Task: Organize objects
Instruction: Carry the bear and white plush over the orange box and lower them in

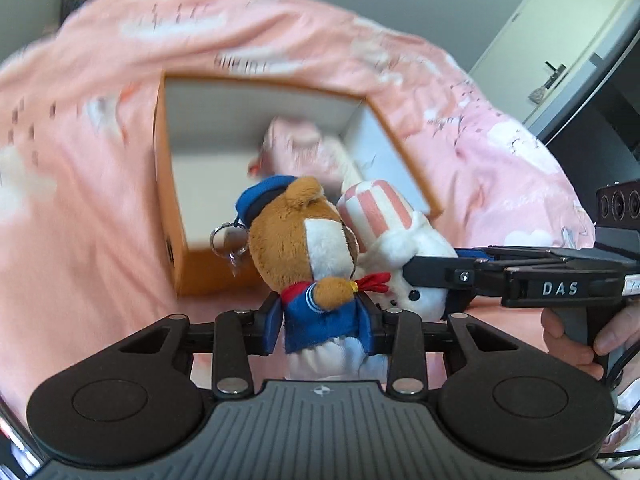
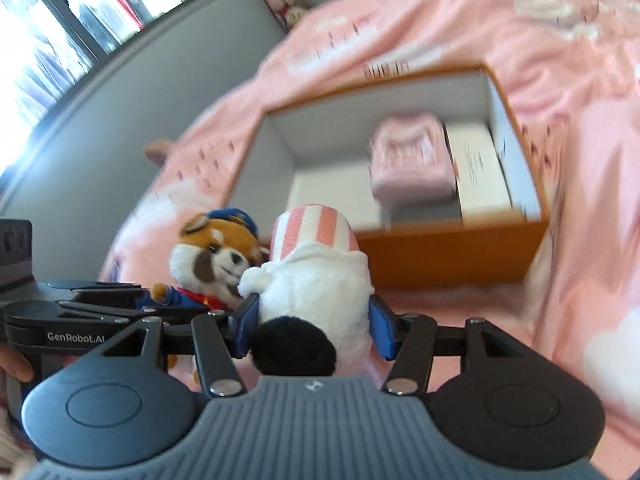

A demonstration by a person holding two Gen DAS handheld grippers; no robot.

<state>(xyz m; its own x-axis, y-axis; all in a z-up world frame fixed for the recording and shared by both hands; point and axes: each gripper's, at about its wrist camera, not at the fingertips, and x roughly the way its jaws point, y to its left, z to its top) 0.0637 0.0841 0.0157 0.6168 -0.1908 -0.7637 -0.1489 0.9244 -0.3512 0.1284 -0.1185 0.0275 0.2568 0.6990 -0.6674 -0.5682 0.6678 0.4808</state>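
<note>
My left gripper (image 1: 324,320) is shut on a brown plush animal (image 1: 304,240) in a blue sailor suit and cap, with a key ring on it. My right gripper (image 2: 314,320) is shut on a white plush (image 2: 320,276) with a pink-striped hat. Both toys are held side by side, touching, just in front of an open orange box (image 2: 440,256) on the pink bedspread. The box holds a pink pouch (image 2: 412,160) and a white flat carton (image 2: 480,168). The right gripper and white plush (image 1: 400,240) also show in the left wrist view, the brown plush (image 2: 212,256) in the right.
The pink bedspread (image 1: 80,160) with cloud print covers the bed all around the box (image 1: 168,184). A white door (image 1: 560,40) stands at the right in the left wrist view. A window (image 2: 60,20) and a grey wall lie at the left in the right wrist view.
</note>
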